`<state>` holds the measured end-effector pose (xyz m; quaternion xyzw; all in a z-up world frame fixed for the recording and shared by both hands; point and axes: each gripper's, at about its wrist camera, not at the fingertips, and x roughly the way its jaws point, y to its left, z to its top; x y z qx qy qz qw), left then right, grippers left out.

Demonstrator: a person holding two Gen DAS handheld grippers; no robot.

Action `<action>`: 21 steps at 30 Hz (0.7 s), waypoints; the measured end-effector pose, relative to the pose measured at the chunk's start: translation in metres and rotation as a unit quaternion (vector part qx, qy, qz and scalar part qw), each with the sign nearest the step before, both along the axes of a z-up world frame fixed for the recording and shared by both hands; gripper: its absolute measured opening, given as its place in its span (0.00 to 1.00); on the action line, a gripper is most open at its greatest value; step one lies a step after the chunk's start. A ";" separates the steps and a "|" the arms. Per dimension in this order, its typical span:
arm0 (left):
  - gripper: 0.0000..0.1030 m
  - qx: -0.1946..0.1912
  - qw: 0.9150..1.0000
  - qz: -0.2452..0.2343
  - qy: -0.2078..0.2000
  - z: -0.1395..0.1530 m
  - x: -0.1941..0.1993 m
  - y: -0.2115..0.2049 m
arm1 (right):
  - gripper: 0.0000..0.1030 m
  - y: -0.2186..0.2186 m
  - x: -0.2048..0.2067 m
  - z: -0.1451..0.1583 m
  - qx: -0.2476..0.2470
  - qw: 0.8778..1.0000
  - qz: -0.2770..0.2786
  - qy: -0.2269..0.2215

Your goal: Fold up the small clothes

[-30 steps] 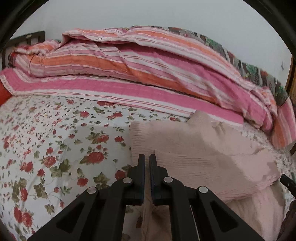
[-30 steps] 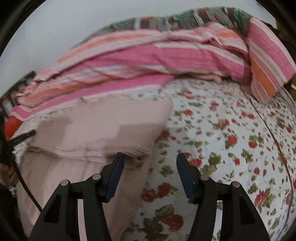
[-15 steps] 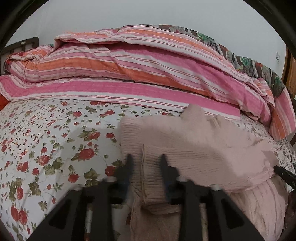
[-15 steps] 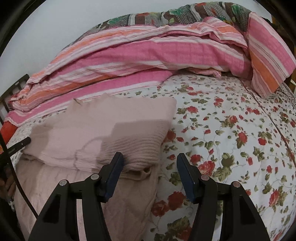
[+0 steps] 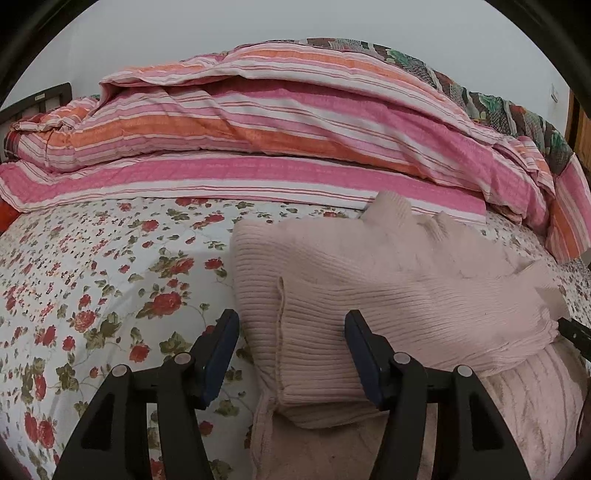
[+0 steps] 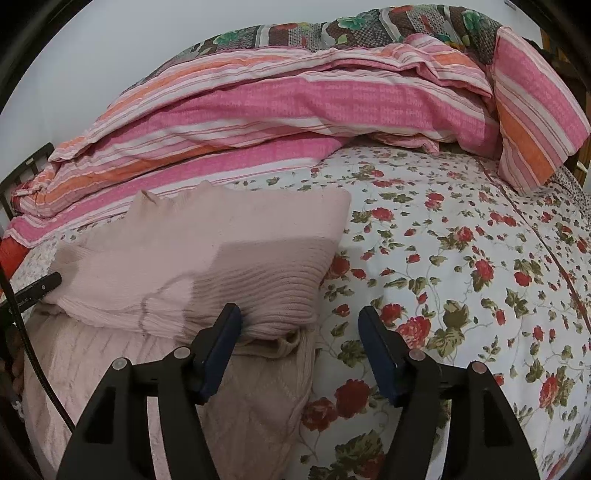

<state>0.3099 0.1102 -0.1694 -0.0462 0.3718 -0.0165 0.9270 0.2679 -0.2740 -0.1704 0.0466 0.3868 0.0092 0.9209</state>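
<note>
A pale pink knit sweater lies folded on the floral bed sheet, its ribbed upper layer over the lower part. My left gripper hangs over the fold's near left corner. Its jaws are opening, with the ribbed edge between them, and the pads are clear of the cloth. My right gripper hovers at the sweater's near right corner. Its jaws are also opening, and the folded corner lies loosely between them. The right gripper's tip shows at the edge of the left wrist view.
A pink and orange striped duvet is piled along the back of the bed, with a dark patterned quilt behind it. A striped pillow leans at the far right. A dark bed frame stands at the far left.
The left gripper went from shut on the sweater's edge to open, and the fold now rests on the bed. The right gripper's jaws widened slightly.
</note>
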 end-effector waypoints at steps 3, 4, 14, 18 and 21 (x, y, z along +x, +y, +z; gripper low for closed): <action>0.56 0.001 1.000 0.001 -0.002 0.001 -0.001 0.000 | 0.63 -0.001 0.001 -0.002 0.012 1.000 -0.001 0.004; 0.56 0.002 1.000 0.002 -0.004 0.001 -0.001 0.000 | 0.63 -0.002 0.002 -0.003 0.016 1.000 0.002 0.005; 0.56 -0.019 1.000 -0.009 -0.005 0.004 -0.005 0.000 | 0.55 0.004 -0.002 -0.001 0.012 1.000 0.014 -0.003; 0.56 -0.036 0.999 -0.011 -0.023 0.009 -0.010 0.002 | 0.44 0.003 -0.001 0.002 0.028 0.999 0.027 0.006; 0.56 -0.041 0.998 -0.013 -0.036 0.013 -0.014 0.004 | 0.41 0.005 -0.001 0.010 0.019 0.999 0.030 0.013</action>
